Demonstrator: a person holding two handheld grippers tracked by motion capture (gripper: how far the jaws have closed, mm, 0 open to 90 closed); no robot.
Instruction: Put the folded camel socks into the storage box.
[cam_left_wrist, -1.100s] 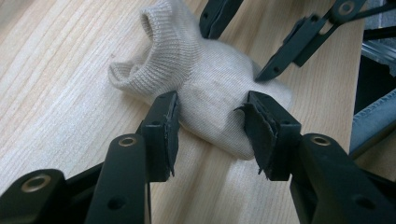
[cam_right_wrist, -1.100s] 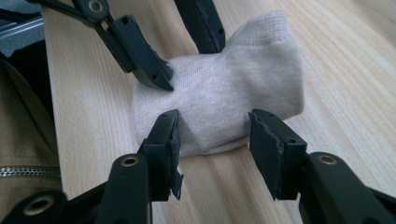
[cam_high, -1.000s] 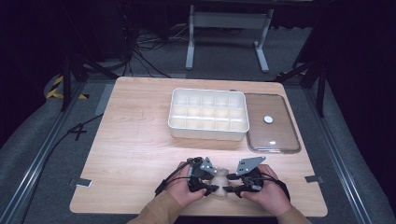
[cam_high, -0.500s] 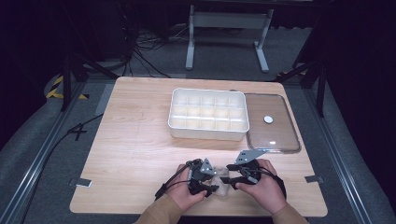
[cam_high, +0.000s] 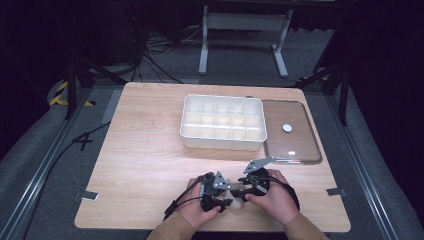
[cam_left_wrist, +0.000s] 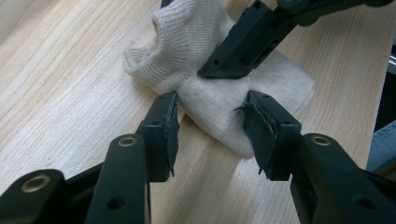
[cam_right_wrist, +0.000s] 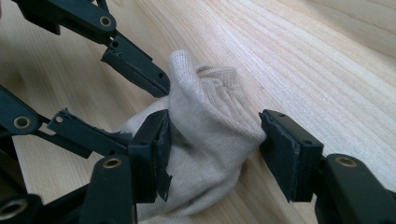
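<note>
Writing: none legible | My left tongs (cam_left_wrist: 212, 119): level, jaws apart, straddling cream sock (cam_left_wrist: 219, 79) at near table (cam_high: 145, 165) edge | My right tongs (cam_right_wrist: 212, 140): jaws just opening, pads astride sock, not pressing it

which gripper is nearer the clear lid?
Right. The right gripper sits just below the lid's near edge; the left gripper is further left, beyond the sock.

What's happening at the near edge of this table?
A person works a cream knit sock on the wooden table with two tools. The left hand-held gripper straddles one end. The right hand-held gripper, whose jaws have just been opening, brackets the bunched-up part. A white divided tray and its clear lid sit beyond.
</note>
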